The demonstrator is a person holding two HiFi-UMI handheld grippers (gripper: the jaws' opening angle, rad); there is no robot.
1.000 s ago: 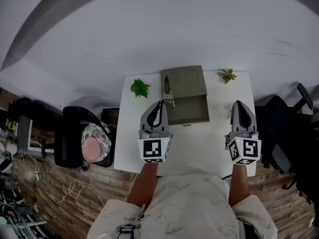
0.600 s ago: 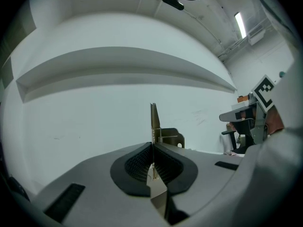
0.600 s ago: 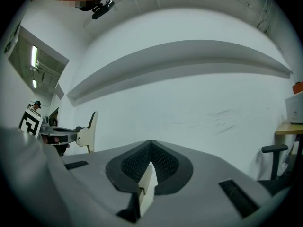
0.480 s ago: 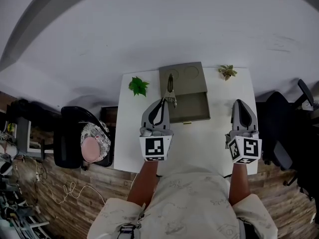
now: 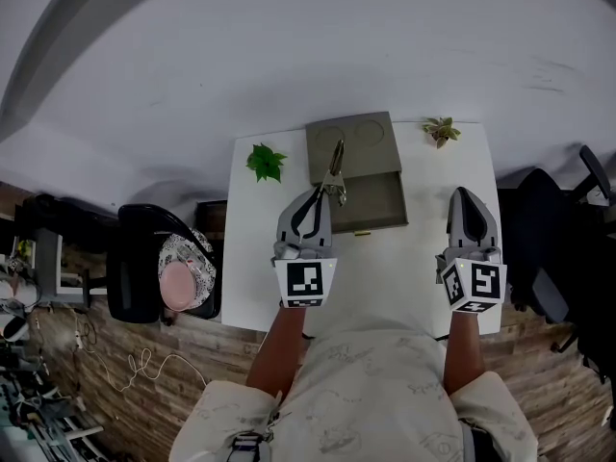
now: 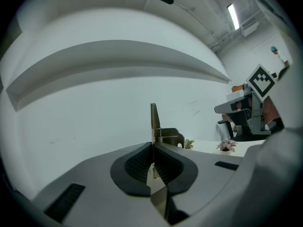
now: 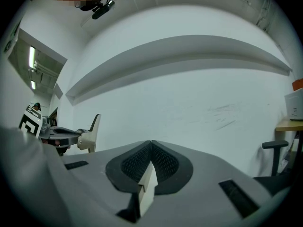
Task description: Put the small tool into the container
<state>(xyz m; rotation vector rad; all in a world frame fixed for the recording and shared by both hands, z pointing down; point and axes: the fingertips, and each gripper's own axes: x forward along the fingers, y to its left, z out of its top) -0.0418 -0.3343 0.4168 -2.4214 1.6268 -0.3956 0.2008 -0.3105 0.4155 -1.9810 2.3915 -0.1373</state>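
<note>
Small tool (image 5: 334, 171) is clenched in my left gripper (image 5: 322, 196), over the left side of the open container (image 5: 377, 202) at the worktop's (image 5: 423, 253) far edge; I reckon it should go in low before release, while the right gripper (image 5: 466, 198) sits closed and empty.

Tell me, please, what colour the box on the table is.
The box is olive green, clearest in the head view.

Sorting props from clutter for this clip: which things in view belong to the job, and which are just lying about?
In the job:
small tool, clamped in the left gripper
container

Lying about:
leafy plant
small potted plant
black chair
right gripper, shut on nothing, idle
</note>
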